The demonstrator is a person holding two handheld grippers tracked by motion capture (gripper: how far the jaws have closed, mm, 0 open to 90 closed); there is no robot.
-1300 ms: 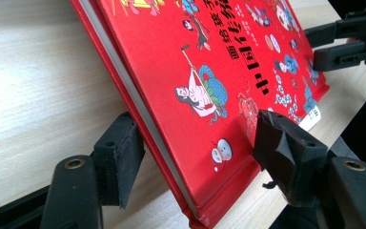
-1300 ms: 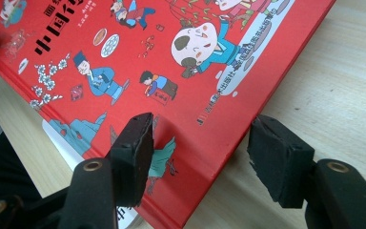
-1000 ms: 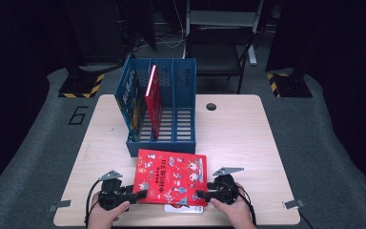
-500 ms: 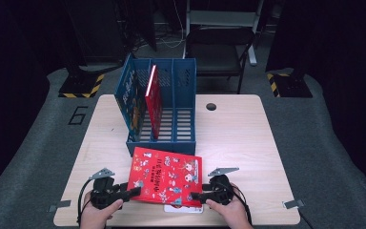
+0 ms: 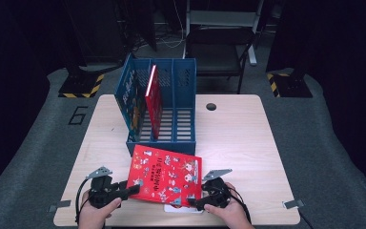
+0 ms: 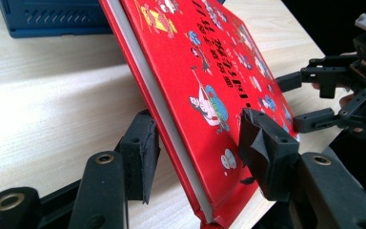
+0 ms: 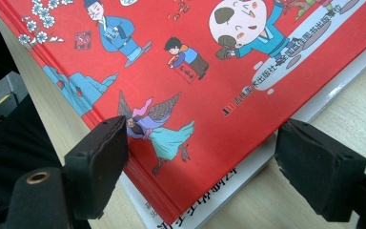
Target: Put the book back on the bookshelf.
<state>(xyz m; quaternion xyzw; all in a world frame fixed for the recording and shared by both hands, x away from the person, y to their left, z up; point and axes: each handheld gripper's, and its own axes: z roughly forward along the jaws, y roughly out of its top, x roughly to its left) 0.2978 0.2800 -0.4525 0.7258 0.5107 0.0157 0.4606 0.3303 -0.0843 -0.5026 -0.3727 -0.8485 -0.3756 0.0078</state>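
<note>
A light wooden table carries a blue file rack with slotted compartments, standing toward its far side. A red book stands upright in one of the rack's left compartments. In front of the rack, at the near edge, a large red picture book is tilted, its left edge raised off the tabletop. A white book lies flat beneath its right corner. The left gripper clamps the picture book's left edge, one jaw under the cover and one pressed on its face. The right gripper sits at the book's near right corner with its jaws spread wide, gripping nothing.
</note>
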